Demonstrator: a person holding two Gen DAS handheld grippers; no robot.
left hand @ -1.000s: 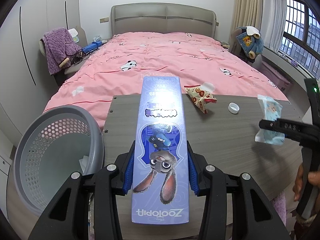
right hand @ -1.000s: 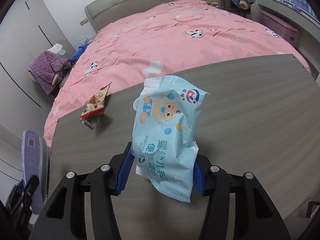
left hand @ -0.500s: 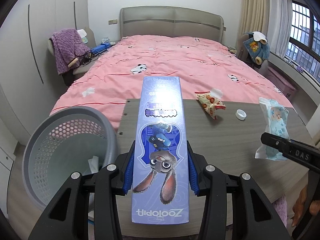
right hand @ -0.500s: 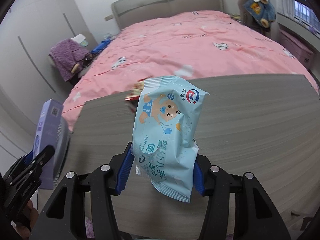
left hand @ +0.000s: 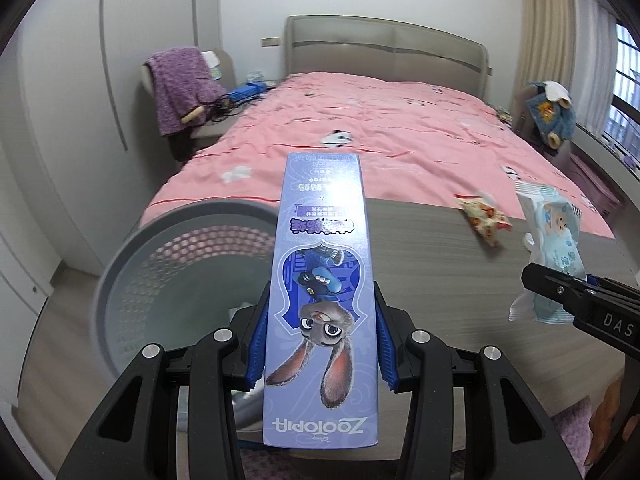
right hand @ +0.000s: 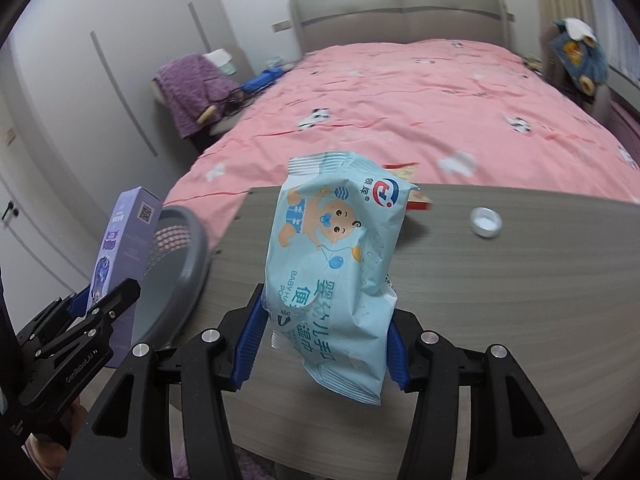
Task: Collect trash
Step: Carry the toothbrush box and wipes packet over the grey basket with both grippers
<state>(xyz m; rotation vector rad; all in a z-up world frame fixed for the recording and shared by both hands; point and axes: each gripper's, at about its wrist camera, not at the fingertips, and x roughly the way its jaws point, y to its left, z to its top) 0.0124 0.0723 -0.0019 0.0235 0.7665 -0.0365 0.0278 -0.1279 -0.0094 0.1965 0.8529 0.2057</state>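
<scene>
Zootopia box (left hand: 322, 304) clamped in left gripper (left hand: 320, 344); basket (left hand: 176, 276) beside

Left gripper (left hand: 320, 344) matte black, forked open-frame arms, round silver screws on top, ribbed blue pads (left hand: 256, 344) inside its fingers, white lettering along its side, right gripper (right hand: 322, 340) alike, white "DAS" on its flank

Glossy printed cardboard box (left hand: 322, 280); crinkled shiny plastic-film wipes pack (right hand: 336, 256); matt grey perforated plastic basket (left hand: 176, 264); matt wood-grain tabletop (right hand: 500, 280); soft pink cloth bedspread (left hand: 380, 136); ribbed blue pads (left hand: 256, 344).
</scene>
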